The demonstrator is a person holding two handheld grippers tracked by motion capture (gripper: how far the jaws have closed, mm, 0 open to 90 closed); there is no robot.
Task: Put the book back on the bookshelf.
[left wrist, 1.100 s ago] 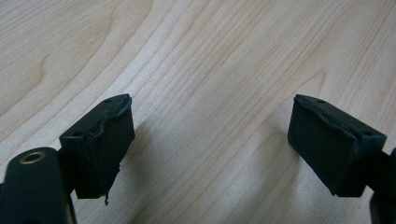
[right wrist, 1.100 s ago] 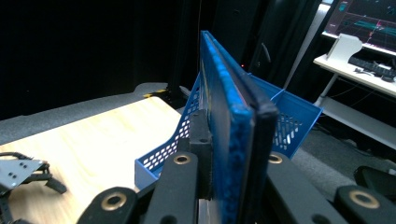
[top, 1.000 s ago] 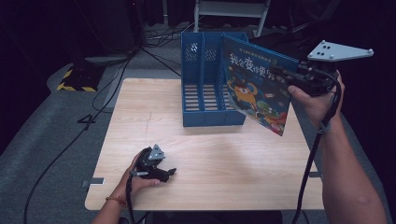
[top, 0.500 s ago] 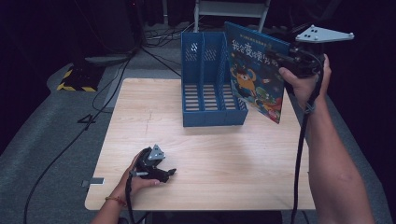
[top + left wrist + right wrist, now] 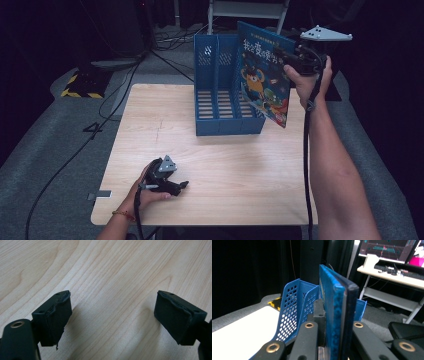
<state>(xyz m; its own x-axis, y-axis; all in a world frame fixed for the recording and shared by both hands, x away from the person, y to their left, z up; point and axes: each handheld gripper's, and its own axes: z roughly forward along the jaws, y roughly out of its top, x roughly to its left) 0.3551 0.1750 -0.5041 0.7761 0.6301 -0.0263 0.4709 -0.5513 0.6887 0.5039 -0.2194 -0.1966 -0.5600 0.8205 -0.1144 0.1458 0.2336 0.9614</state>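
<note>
A blue picture book (image 5: 264,72) with a cartoon creature on its cover hangs upright in the air, over the right end of a blue slotted file rack (image 5: 225,100). My right gripper (image 5: 290,56) is shut on the book's top right edge. In the right gripper view the book's edge (image 5: 338,315) stands clamped between the jaws, with the rack's perforated walls (image 5: 294,312) behind it. My left gripper (image 5: 181,186) rests open on the table near the front left. Its two pads (image 5: 55,315) stand wide apart over bare wood.
The light wooden table (image 5: 150,120) stands on grey carpet. Cables (image 5: 95,135) run across the floor at the left, and a yellow-black striped block (image 5: 80,85) lies beyond the table's far left corner. A white desk frame (image 5: 245,10) stands behind the rack.
My right gripper has carried the book leftward and up, from beside the rack's right end to over it. The book has turned more upright. The left gripper has stayed still.
</note>
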